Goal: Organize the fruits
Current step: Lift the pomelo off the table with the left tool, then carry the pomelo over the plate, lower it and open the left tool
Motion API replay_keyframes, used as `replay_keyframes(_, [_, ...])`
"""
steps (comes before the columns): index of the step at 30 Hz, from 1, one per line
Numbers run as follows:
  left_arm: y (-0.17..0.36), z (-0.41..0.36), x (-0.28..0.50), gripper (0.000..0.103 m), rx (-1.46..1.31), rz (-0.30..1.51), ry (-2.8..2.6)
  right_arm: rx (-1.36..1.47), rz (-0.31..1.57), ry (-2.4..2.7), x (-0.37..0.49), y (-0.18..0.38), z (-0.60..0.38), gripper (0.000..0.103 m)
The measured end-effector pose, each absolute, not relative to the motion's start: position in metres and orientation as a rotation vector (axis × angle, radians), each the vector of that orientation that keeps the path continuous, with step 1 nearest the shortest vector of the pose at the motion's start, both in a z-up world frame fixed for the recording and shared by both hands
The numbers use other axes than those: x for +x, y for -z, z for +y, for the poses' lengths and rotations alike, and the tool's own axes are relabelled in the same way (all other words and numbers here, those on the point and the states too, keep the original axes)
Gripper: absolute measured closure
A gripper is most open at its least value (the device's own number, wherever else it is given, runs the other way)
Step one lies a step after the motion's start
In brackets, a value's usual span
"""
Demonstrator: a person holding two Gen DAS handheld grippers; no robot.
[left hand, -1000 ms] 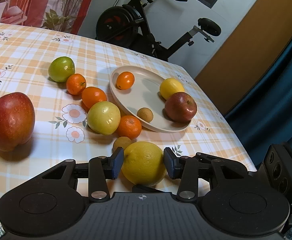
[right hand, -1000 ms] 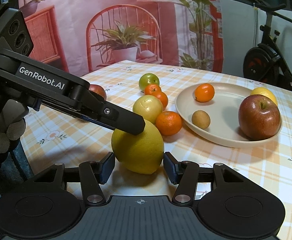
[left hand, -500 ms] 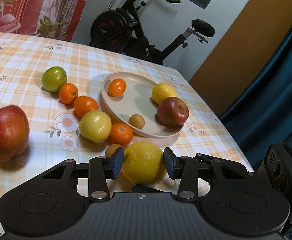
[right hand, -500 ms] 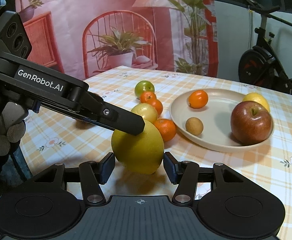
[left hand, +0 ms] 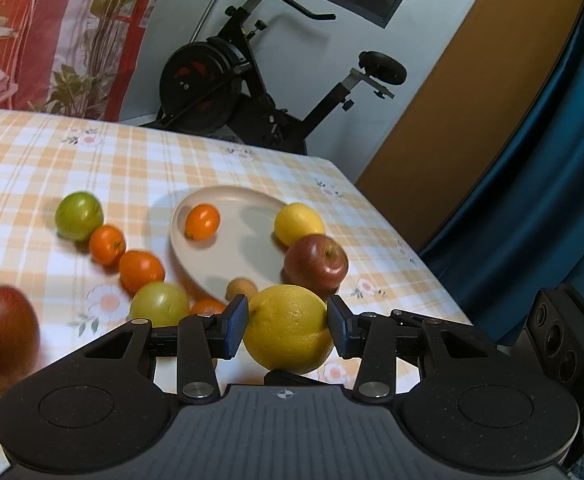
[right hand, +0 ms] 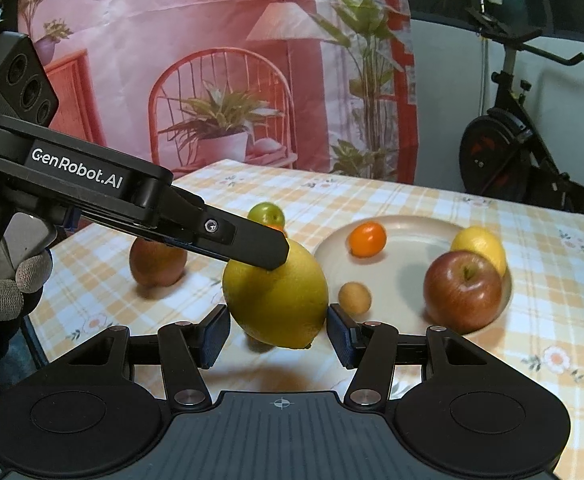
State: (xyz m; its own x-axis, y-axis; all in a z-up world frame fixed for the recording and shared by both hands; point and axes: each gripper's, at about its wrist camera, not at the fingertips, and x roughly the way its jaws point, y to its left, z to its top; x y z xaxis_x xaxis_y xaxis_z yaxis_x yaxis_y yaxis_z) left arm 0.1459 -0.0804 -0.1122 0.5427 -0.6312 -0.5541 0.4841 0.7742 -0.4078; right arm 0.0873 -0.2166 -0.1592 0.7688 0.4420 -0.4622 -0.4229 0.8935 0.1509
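Note:
A large yellow citrus [left hand: 288, 328] hangs just above the checked cloth, its shadow under it. My left gripper [left hand: 287, 326] is shut on it, both blue pads pressing its sides. My right gripper [right hand: 278, 334] is shut on the same citrus [right hand: 280, 300] from another side. In the right wrist view a left fingertip [right hand: 268, 254] lies on the fruit's upper left. The beige plate [left hand: 244, 248] lies just beyond, with a mandarin [left hand: 202, 222], a lemon [left hand: 298, 224], a red apple [left hand: 316, 264] and a small brown fruit [left hand: 242, 288] on it.
Left of the plate on the cloth lie a green apple [left hand: 78, 216], two mandarins [left hand: 107, 245], a yellow-green apple [left hand: 159, 304] and a big red apple [left hand: 2, 336]. An exercise bike [left hand: 220, 80] stands behind the table. The table's edge runs close on the right.
Both grippers have risen with the yellow citrus between them, and it has come off the cloth. The plate and the loose fruit sit lower and farther in both views.

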Motion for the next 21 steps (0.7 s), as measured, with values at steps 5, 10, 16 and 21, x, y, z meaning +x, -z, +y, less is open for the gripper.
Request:
replay_keyframes(5, [0.104, -0.090, 0.161, 0.057, -0.216, 0.739, 0.677, 0.052, 0.511, -0.454, 0.101, 0.150, -0.226, 0.053])
replay_keyframes(10, [0.099, -0.097, 0.178, 0.057, -0.221, 0.740, 0.679, 0.067, 0.509, -0.449, 0.114, 0.144, -0.236, 0.053])
replay_keyframes(16, [0.095, -0.103, 0.204, 0.058, -0.243, 0.752, 0.680, 0.079, 0.520, -0.441, 0.139, 0.136, -0.246, 0.053])
replay_keyframes(21, [0.093, -0.113, 0.228, 0.058, -0.243, 0.756, 0.681, 0.084, 0.541, -0.434, 0.166, 0.131, -0.258, 0.053])
